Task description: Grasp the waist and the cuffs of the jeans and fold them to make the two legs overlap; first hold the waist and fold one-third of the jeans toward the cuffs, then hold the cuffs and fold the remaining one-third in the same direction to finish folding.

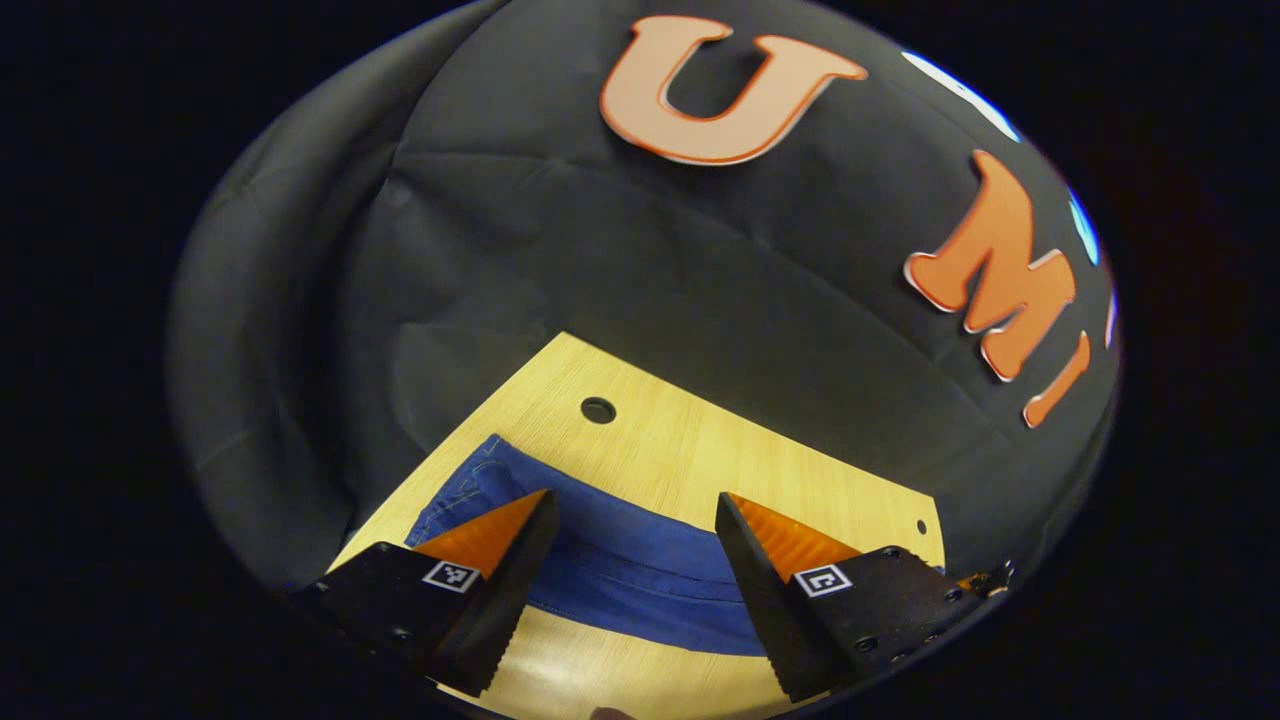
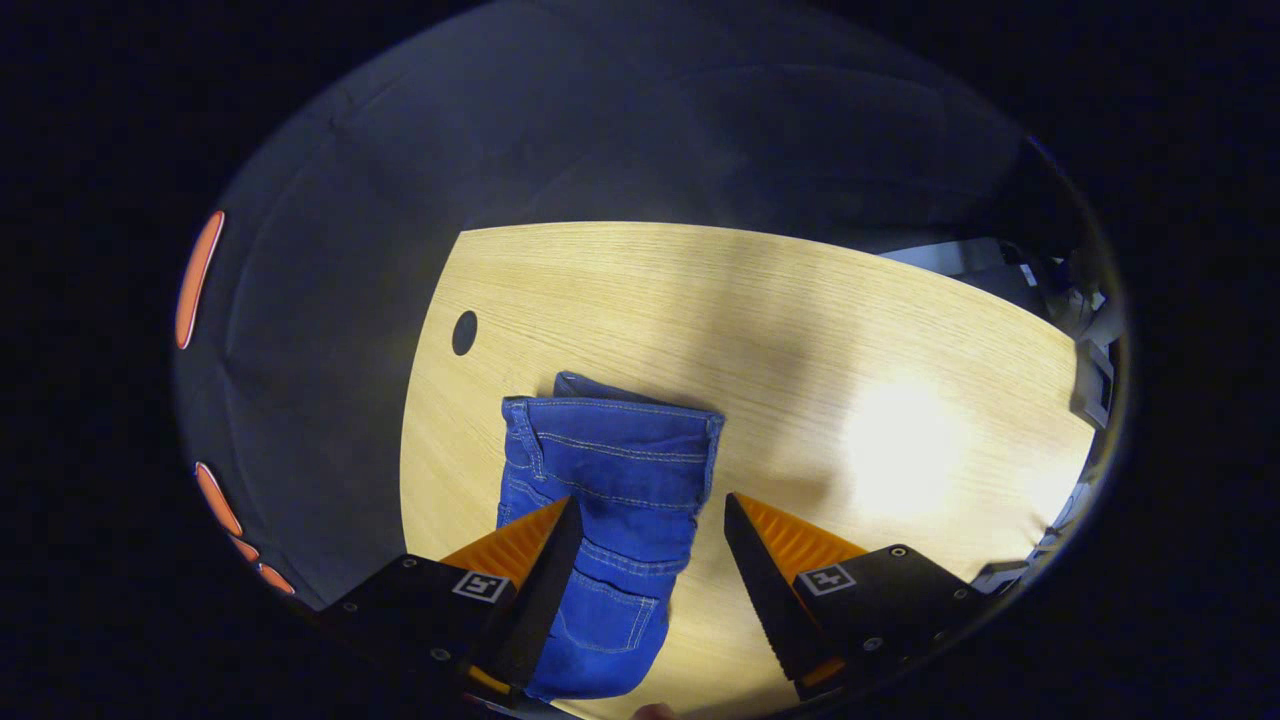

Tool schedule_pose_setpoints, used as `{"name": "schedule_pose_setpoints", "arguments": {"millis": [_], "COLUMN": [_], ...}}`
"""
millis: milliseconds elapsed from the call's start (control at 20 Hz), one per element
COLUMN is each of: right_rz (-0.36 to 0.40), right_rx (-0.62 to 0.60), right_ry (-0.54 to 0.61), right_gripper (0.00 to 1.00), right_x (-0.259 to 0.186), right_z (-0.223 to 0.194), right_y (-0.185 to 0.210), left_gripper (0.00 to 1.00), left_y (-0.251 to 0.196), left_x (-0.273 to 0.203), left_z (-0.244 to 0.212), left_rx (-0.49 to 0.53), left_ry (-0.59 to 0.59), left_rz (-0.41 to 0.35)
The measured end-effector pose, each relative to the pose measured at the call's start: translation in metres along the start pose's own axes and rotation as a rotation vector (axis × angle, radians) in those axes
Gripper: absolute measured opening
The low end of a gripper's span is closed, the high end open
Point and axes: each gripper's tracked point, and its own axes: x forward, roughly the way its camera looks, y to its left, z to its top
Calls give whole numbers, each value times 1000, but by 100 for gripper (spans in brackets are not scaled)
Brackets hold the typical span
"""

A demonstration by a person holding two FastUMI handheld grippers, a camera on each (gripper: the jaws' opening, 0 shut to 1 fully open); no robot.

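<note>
- A recording booth, not a home: black cloth wall (image 1: 560, 260) hangs close behind the work surface.
- A pale wood-grain table (image 2: 800, 330) with a round cable hole (image 2: 464, 333), office-desk style.
- Grey equipment (image 2: 1090, 380) at the table's far edge; unclear what.

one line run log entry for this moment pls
left gripper: open, above jeans | right gripper: open, over jeans | jeans: folded, flat on wooden table | nothing held

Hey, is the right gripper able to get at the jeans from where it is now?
Probably yes: the right gripper hangs open over the jeans on the table, with nothing between them.
</note>
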Motion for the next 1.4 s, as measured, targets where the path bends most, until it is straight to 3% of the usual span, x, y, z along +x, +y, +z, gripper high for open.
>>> {"name": "schedule_pose_setpoints", "arguments": {"millis": [150, 500, 550, 600, 650, 700, 750, 850, 1000, 1050, 1400], "right_rz": [-16, 12, 12, 10, 17, 26, 32, 35, 115, 135, 263], "right_rx": [-36, -54, -82, -103, -121, -134, -149, -171, -265, -305, -511], "right_ry": [-16, -33, -41, -52, -63, -58, -76, -97, -160, -189, -302], "right_gripper": [90, 88, 77, 75, 57, 57, 39, 30, 19, 25, 25], "right_x": [14, 33, 34, 34, 35, 37, 38, 36, 16, 8, -58], "right_z": [2, 8, 8, 8, 8, 4, 5, 6, 7, 8, -5], "right_y": [-7, -4, -5, -6, -4, -4, -3, 2, 22, 29, 78], "left_gripper": [98, 98, 98, 98, 98, 98, 98, 98, 98, 98, 98], "left_y": [-17, -41, -47, -49, -49, -50, -50, -57, -58, -59, -73], "left_x": [-26, -75, -81, -86, -90, -92, -97, -99, -103, -103, -105], "left_z": [-6, -27, -31, -35, -40, -42, -46, -53, -63, -64, -73], "left_rx": [78, 116, 128, 144, 164, 179, 189, 186, 196, 202, 198], "left_ry": [-39, -77, -82, -83, -88, -88, -84, -81, -69, -65, -62], "left_rz": [11, 14, 12, 21, 30, 40, 48, 41, 45, 49, 41]}}
